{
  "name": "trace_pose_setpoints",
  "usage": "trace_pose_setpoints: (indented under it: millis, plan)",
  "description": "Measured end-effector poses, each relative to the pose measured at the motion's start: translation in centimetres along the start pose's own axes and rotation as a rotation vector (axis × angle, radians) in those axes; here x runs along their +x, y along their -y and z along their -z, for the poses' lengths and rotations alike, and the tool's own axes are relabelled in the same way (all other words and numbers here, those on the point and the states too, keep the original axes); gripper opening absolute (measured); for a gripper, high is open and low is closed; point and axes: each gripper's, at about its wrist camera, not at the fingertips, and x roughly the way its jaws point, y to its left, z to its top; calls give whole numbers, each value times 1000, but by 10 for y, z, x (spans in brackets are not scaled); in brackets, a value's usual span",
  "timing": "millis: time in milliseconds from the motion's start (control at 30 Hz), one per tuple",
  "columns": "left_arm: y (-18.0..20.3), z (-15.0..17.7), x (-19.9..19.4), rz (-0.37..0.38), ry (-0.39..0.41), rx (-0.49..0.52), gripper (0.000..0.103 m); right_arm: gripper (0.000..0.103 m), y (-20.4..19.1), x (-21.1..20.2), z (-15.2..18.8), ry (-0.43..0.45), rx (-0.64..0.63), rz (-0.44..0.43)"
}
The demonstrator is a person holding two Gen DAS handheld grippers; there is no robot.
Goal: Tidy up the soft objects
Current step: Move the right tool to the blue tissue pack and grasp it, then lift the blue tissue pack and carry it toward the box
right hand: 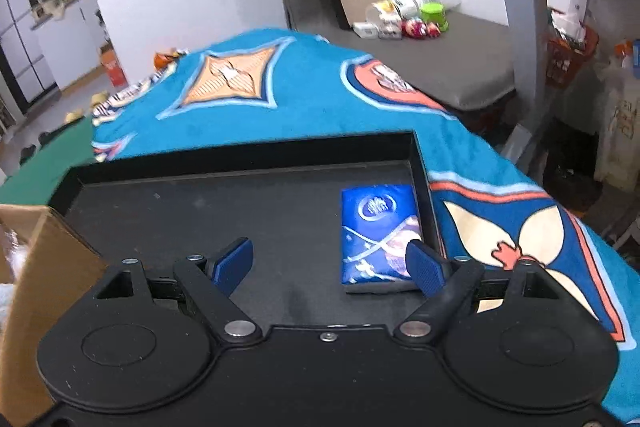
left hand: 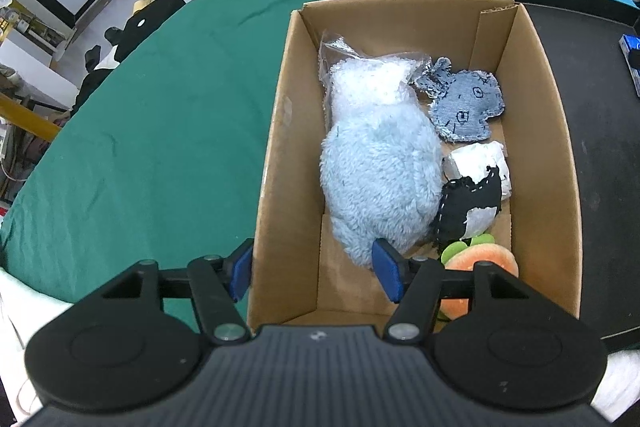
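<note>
We see our left tongs part open over the box, holding nothing, with the fluffy blue toy lying inside, and our right tongs wide open over the black tray, empty, near the blue pack

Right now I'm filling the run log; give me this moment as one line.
left gripper: open, over cardboard box | box: fluffy blue toy, denim toy | right gripper: open, above tissue pack on black tray
</note>
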Motion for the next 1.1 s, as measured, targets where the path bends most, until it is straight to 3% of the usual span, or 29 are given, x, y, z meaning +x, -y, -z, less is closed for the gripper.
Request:
trace_pose_setpoints:
  millis: [267, 367, 467, 700, 900, 967, 1033, 1100]
  plan:
    - [0, -1, 2, -2, -8, -6, 61, 77, 7, 19, 9, -72, -7, 85]
    - [-2, 0, 1, 7, -4, -8, 61, 68, 3, 21, 12, -75, -37, 103]
    - [-3, 1, -1, 13, 0, -11, 61, 50, 3, 21, 12, -70, -51, 127]
    - [-4, 3, -3, 19, 13, -16, 61, 49, 3, 19, 15, -66, -110, 160]
    - [-6, 5, -6, 35, 18, -20, 61, 50, 0, 9, 22, -106, -146, 139]
    - [-7, 5, -6, 40, 19, -18, 61, 54, -1, 4, 24, -124, -141, 126]
    - [-7, 5, -5, 38, 17, -12, 61, 71, -2, -1, 25, -135, -126, 103]
    - [-6, 5, -5, 36, 18, -6, 61, 75, -5, -3, 25, -125, -128, 106]
